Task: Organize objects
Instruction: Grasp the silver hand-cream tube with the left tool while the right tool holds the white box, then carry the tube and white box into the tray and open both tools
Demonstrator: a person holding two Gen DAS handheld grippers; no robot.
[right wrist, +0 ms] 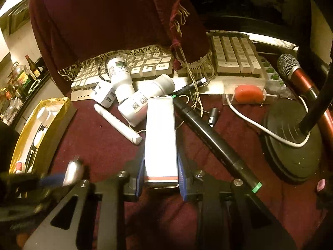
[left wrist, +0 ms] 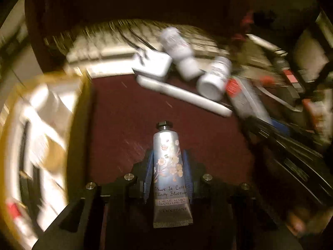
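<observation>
My left gripper (left wrist: 168, 158) is shut on a silver hand cream tube (left wrist: 169, 166) with a flower print. The tube's black cap points away from me over the dark red cloth (left wrist: 124, 129). In the right wrist view that gripper shows blurred at the lower left, with the tube (right wrist: 72, 171) in it. My right gripper (right wrist: 161, 166) has its blue pads (right wrist: 141, 175) pressed on the near end of a long white box (right wrist: 161, 137) with a red stripe. The box's far end reaches a white bottle (right wrist: 143, 104).
A yellow-lined tray (right wrist: 52, 108) with small bottles sits at the left. Behind are another white bottle (right wrist: 120, 73), a white charger (right wrist: 104, 95), a white pen (right wrist: 118, 123) and a keyboard (right wrist: 235, 52). A black marker (right wrist: 214, 143), a stand base (right wrist: 291, 145) and a microphone (right wrist: 291, 68) lie right.
</observation>
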